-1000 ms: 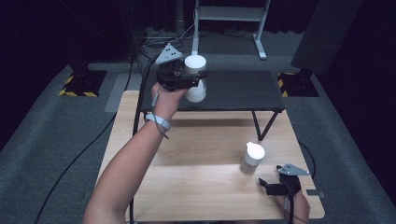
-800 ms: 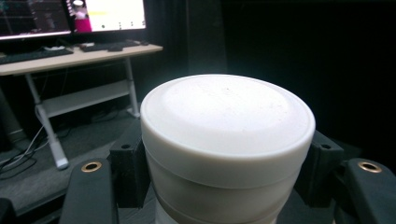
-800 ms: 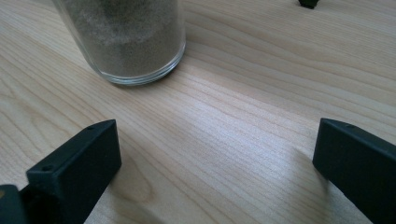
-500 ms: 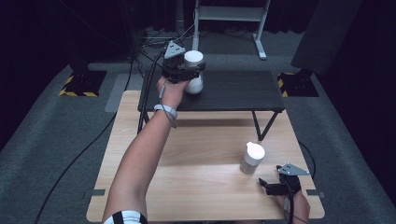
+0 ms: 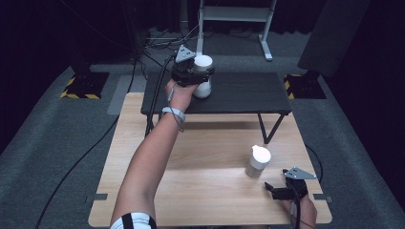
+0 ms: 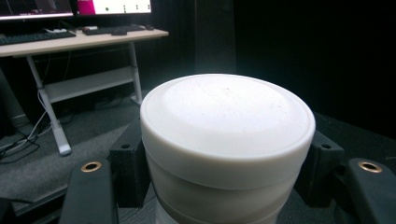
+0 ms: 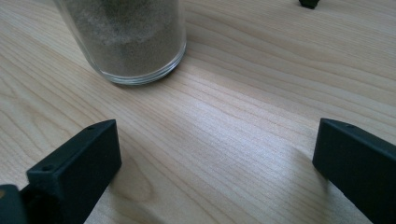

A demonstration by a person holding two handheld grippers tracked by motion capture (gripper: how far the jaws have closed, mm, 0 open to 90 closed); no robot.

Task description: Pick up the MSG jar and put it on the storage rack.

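White-lidded jar (image 5: 203, 78) over black shelf (image 5: 239, 93), wooden table (image 5: 210, 191)

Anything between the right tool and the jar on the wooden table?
No. Bare wood lies between the open right tool and the white-lidded jar; the left tool holds another jar above the black table.

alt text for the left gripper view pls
A white-lidded jar sits clamped between the two black jaws of the left hand-held gripper, its round lid close to the camera. Behind it are dark carpet and a desk with keyboards and monitors.
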